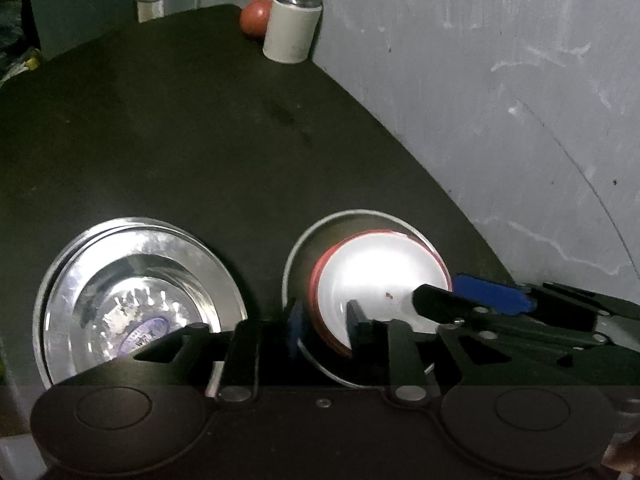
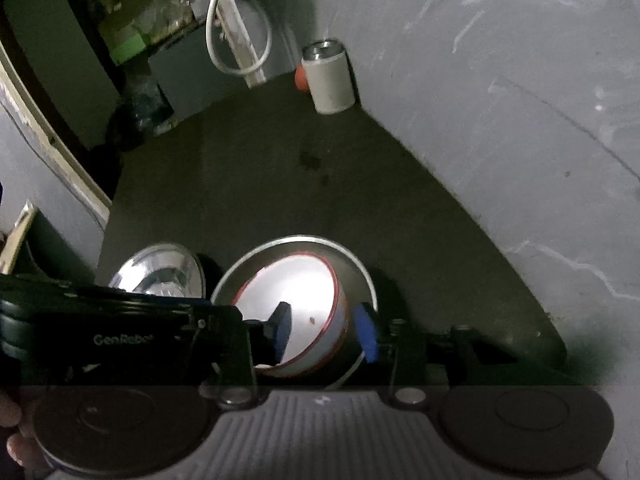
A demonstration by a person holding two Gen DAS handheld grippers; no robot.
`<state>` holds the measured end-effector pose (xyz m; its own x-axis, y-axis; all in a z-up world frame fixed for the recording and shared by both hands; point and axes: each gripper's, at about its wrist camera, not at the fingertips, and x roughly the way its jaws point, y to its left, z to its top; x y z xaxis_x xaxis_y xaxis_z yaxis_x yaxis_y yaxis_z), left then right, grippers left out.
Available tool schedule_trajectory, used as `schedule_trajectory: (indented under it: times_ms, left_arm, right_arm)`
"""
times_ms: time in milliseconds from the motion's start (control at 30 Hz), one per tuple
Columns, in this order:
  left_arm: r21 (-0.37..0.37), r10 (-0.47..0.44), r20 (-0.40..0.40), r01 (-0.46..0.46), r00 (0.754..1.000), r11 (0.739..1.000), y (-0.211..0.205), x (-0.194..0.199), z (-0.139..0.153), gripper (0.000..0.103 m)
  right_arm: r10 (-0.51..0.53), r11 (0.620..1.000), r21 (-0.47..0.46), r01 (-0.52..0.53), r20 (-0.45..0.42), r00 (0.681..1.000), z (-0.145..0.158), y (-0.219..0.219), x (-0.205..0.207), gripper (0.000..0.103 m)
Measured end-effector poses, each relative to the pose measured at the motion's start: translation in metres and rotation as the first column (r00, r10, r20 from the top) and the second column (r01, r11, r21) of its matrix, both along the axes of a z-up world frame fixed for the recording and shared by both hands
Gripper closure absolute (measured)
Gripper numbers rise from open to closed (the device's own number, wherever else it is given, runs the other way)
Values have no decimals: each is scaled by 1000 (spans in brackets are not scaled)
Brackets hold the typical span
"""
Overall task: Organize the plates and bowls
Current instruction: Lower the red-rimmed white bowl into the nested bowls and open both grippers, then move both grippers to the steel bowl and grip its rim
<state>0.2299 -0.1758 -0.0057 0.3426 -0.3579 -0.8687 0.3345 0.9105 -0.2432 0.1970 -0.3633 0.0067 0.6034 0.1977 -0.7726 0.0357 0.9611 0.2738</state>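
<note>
Left wrist view: both our tongs, left gripper (image 1: 325,322) and right gripper (image 2: 326,332), pinch the white bowl (image 1: 380,276) inside a steel plate (image 1: 304,248). On the dark table (image 1: 180,140), steel plates (image 1: 132,292) at nine o'clock, a can (image 1: 294,24) at twelve by the grey wall (image 1: 500,80).

Red-rimmed white bowl (image 1: 380,276) inside steel plate (image 1: 304,248); stacked steel plates (image 1: 132,280) beside.

white can (image 1: 294,26) | red ball (image 1: 254,17) behind | white cable (image 2: 236,32)
</note>
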Motion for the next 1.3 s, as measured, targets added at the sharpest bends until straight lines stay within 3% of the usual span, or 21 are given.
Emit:
schedule_trajectory:
  times_ms: [133,233,300,400,833,1000,1167,1300]
  left_arm:
    - [-12,22,33,-22,999,1000,9,-4,8,54]
    - [-15,40,58,-39,998,999,16,-7,14,38]
    - [-7,54,80,-53,995,999,20,-8,19,16]
    - [18,68,114,-71,991,997,23,-8,26,3]
    - [80,125,125,-135,984,988,36,-8,27,1]
    - [102,140,113,-152,984,983,43,-11,24,1]
    - [144,123,81,-134,989,980,44,-11,17,1]
    - [186,94,72,-106,993,977,42,-10,15,1]
  right_arm:
    - [-38,999,34,35,70,997,10,-10,-10,42]
    - [-72,996,63,66,103,992,14,-18,-15,28]
    - [-98,993,80,89,117,988,16,-22,-17,11]
    - [-132,989,85,122,127,983,17,-26,-18,1]
    - [-216,976,-20,217,44,975,1,-26,-11,0]
    - [-246,969,-15,246,9,969,-12,-30,-15,0]
    - [-230,973,-28,229,-8,973,-23,-29,-17,0]
    - [-150,986,-72,152,27,988,-26,-25,-26,0]
